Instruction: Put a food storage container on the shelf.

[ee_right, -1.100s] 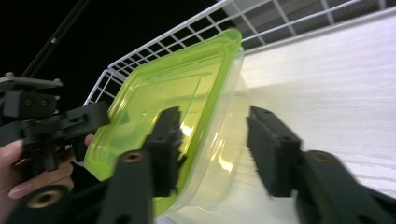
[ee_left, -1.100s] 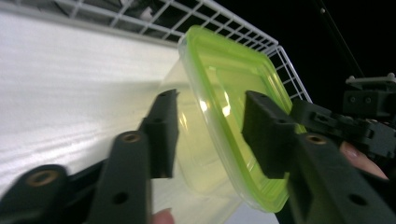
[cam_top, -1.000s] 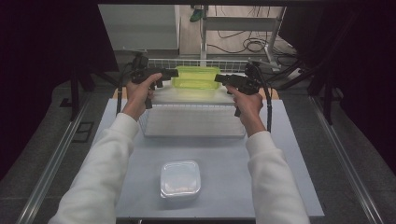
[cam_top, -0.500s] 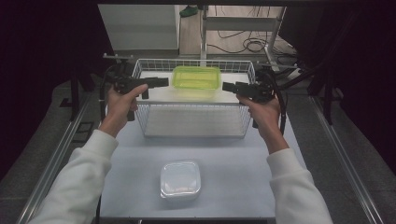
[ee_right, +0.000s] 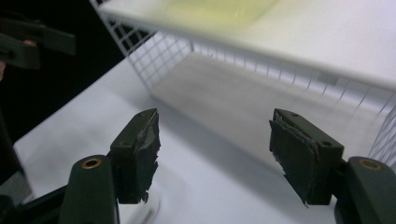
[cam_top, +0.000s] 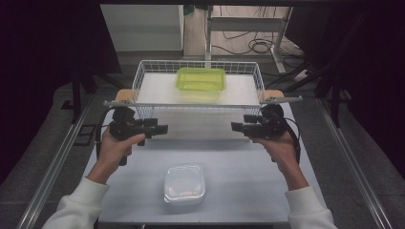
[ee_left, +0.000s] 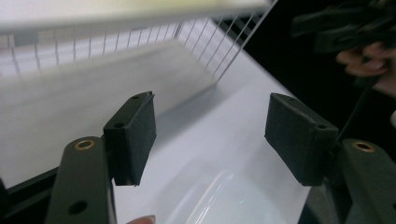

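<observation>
White table (cam_top: 239, 167), basket (cam_top: 143, 76) at far edge, both tools (cam_top: 165, 129) (cam_top: 234, 127) open w/ gap btwn

Bare table (cam_top: 239, 164) between left gripper (cam_top: 162, 129) and right gripper (cam_top: 236, 127): open lane. Wire basket (cam_top: 138, 78) walls off the far side (green container (cam_top: 201, 78) inside). Clear lidded container (cam_top: 185, 183) blocks the near middle.

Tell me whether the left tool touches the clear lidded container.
Apart. The high view shows the left tool held above bare table, well up and left of the clear lidded container.
</observation>
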